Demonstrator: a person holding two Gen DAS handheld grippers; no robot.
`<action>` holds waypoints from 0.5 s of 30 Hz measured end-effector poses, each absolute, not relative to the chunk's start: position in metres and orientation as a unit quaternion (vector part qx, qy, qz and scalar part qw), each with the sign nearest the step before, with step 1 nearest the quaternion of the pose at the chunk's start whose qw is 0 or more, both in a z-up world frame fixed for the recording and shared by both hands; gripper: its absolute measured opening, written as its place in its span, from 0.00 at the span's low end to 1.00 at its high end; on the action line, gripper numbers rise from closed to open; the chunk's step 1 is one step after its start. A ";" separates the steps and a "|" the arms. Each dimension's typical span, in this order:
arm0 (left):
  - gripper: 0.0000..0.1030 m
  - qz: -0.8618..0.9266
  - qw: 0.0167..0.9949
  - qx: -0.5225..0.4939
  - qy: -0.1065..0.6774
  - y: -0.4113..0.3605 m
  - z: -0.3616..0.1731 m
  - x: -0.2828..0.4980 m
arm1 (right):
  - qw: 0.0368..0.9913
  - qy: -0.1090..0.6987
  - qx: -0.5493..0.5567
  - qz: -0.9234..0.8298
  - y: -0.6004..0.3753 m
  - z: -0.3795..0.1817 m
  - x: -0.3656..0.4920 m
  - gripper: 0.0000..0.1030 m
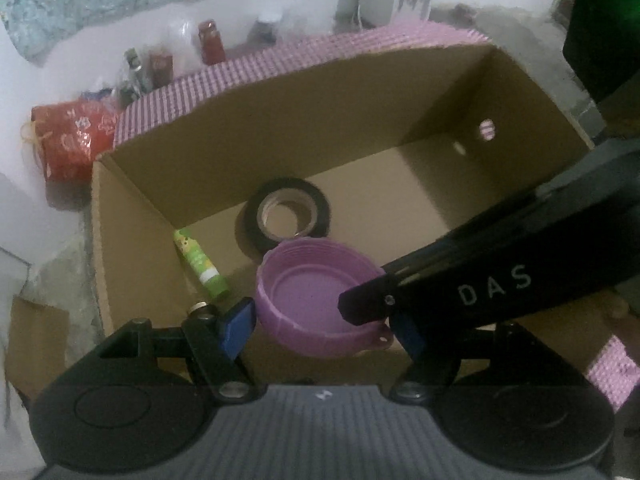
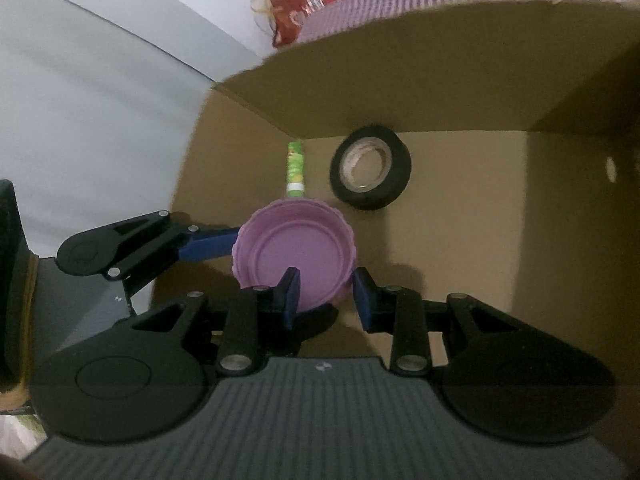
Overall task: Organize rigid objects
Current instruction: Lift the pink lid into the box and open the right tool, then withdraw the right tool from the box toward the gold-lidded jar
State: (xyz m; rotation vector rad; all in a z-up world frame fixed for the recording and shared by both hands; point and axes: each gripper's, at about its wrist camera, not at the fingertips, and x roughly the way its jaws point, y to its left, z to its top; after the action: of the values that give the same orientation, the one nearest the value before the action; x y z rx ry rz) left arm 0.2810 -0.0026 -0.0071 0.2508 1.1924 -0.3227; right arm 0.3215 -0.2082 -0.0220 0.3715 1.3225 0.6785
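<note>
A purple plastic lid (image 1: pixel 312 296) hangs over the near part of an open cardboard box (image 1: pixel 280 120). My left gripper (image 1: pixel 320 320) has a blue finger on each side of the lid and is shut on it. My right gripper (image 2: pixel 326 294) straddles the lid's (image 2: pixel 294 256) near rim, one finger inside and one outside, with a gap showing. Its arm crosses the left wrist view (image 1: pixel 500 280). A black tape roll (image 1: pixel 288 216) and a green glue stick (image 1: pixel 200 266) lie on the box floor. Both also show in the right wrist view, the tape roll (image 2: pixel 370 168) right of the glue stick (image 2: pixel 295 170).
The box has a purple checked outer flap (image 1: pixel 280 64). A red foil bag (image 1: pixel 72 140) and several bottles and jars (image 1: pixel 210 42) stand behind it by the white wall. A small cardboard piece (image 1: pixel 36 344) lies on the floor at left.
</note>
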 end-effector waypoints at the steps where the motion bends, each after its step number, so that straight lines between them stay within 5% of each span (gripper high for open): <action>1: 0.72 -0.148 0.806 0.122 0.560 -0.003 -0.010 0.283 | 0.715 0.605 0.168 0.307 -0.206 -0.025 0.326 0.28; 15: 0.77 -0.140 0.802 0.142 0.563 -0.010 -0.014 0.287 | 0.704 0.617 0.191 0.294 -0.207 -0.039 0.332 0.44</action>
State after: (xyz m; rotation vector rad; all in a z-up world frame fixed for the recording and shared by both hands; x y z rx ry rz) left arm 0.2867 -0.0097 -0.0141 0.3037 1.2076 -0.3000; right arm 0.3320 -0.2074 -0.0392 0.4239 1.3728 0.6547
